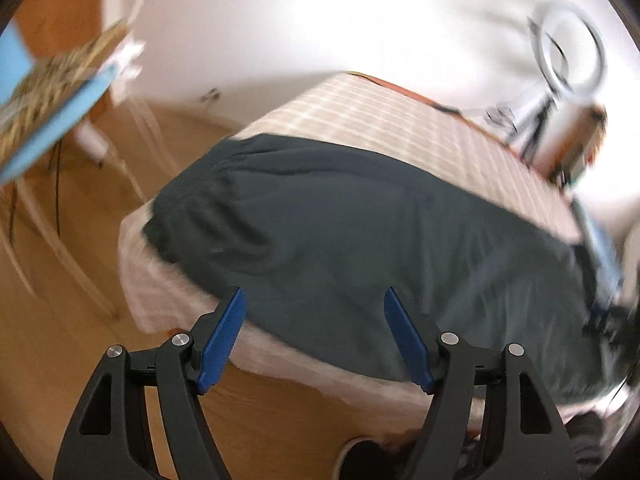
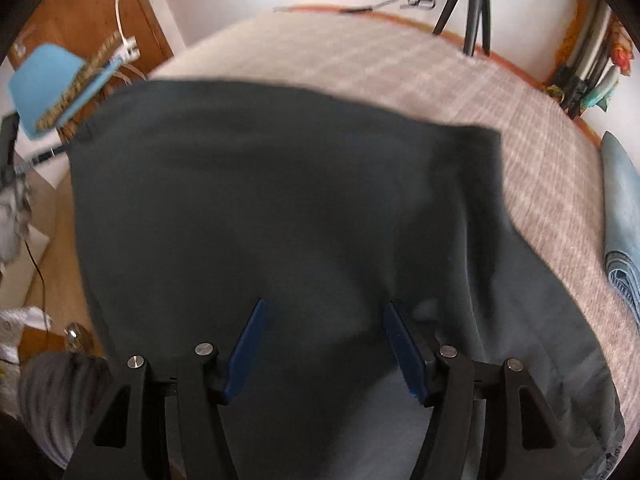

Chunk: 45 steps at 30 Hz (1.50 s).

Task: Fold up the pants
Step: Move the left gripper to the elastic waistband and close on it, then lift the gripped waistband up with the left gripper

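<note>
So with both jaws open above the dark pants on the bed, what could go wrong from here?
1. The pants lie right at the near edge of the bed; a tug there could slide them off.
2. The left gripper hovers over that edge, so it might pinch the checked cover too.
3. The right gripper sits over a rumpled patch and may grab uneven layers.

Blurred ring light (image 1: 570, 56), cropped jeans (image 2: 622, 224)

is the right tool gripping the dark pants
No, the right tool is open above the dark pants, its blue fingers spread apart with no fabric pinched between them.
</note>
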Available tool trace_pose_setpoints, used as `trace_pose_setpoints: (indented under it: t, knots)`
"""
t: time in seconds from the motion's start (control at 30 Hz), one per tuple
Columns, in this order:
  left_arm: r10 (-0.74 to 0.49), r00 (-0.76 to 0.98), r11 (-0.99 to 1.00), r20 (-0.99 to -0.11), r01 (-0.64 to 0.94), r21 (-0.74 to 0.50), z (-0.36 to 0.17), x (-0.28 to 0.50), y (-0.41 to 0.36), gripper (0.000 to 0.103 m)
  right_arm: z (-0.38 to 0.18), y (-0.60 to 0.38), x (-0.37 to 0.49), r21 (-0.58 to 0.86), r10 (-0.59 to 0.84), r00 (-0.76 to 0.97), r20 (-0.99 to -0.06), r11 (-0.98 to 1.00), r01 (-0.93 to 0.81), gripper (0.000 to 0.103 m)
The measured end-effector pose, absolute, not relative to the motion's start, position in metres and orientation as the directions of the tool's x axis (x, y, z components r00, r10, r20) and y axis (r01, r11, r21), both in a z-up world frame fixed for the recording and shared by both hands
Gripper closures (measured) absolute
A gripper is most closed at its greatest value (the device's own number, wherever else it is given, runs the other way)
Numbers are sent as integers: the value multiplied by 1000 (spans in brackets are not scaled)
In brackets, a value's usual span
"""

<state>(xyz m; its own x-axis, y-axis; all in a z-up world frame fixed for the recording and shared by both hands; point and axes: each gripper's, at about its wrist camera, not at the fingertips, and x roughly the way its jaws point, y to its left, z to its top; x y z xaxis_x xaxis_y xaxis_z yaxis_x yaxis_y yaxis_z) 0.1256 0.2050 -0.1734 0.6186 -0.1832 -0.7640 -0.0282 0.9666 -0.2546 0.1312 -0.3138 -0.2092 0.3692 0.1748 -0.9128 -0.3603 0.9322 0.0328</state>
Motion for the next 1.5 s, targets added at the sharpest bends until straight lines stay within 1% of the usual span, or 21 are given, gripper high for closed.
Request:
trace_pose_setpoints:
  t: [0.07,0.2,0.3,0.37,0.47,0.53,0.7,0.8,0.9,0.97,1.0,1.1,1.17,1.2,1.23,1.3,1.33,1.4,1.5]
  knots:
    - [-206,622,943,-756,-79,-322,-180,129,232,31,-210,-310,130,10,157,374,-914,931,-366,34]
    - [-241,625,900,-743,-144,-412,-189,140,273,31,-207,-313,132,33,166,375,-912,942,-335,36]
    - [-225,631,873,-743,-208,-441,-195,147,292,31,-203,-317,134,55,174,385,-906,952,-301,36]
    - [-235,626,856,-743,-228,-463,-202,154,301,31,-203,-320,134,58,172,389,-905,956,-286,36]
    - [-237,608,848,-758,-251,-467,-211,163,302,31,-203,-320,132,55,165,387,-907,958,-281,36]
    - [-220,618,843,-755,-269,-466,-212,165,304,24,-205,-316,131,49,160,386,-909,959,-281,36]
    - [-187,632,849,-752,-281,-447,-211,170,304,24,-205,-313,135,45,156,384,-910,958,-284,36]
    - [-163,651,862,-741,-272,-428,-208,168,298,26,-206,-312,138,45,155,385,-910,959,-281,36]
    - [-154,656,894,-739,-225,-387,-205,168,285,31,-207,-313,138,52,158,385,-909,961,-273,36]
    - [-134,656,906,-743,-222,-359,-206,170,282,31,-207,-313,138,49,155,385,-910,961,-272,36]
    - [-133,656,904,-743,-227,-362,-207,171,283,31,-207,-313,138,46,153,386,-910,961,-272,36]
    - [-154,675,868,-721,-256,-425,-209,173,294,31,-207,-312,139,39,147,386,-911,961,-274,36]
    - [-152,689,850,-709,-275,-449,-207,172,298,35,-208,-312,139,38,146,385,-911,961,-275,35]
    - [-146,693,852,-706,-275,-445,-207,172,296,40,-208,-312,140,37,145,385,-912,961,-275,35]
    - [-135,686,864,-715,-272,-424,-208,174,293,51,-208,-312,140,37,145,385,-912,961,-274,35]
    - [-90,677,895,-730,-266,-357,-209,177,285,68,-209,-311,140,33,142,384,-913,960,-276,34]
    - [-93,679,898,-728,-259,-357,-209,176,283,73,-209,-310,141,29,138,384,-913,960,-277,34]
    - [-113,682,890,-722,-254,-379,-209,176,283,77,-209,-309,142,26,136,385,-913,961,-276,34]
    - [-102,687,893,-720,-256,-370,-208,176,281,78,-208,-307,143,25,136,384,-913,960,-280,34]
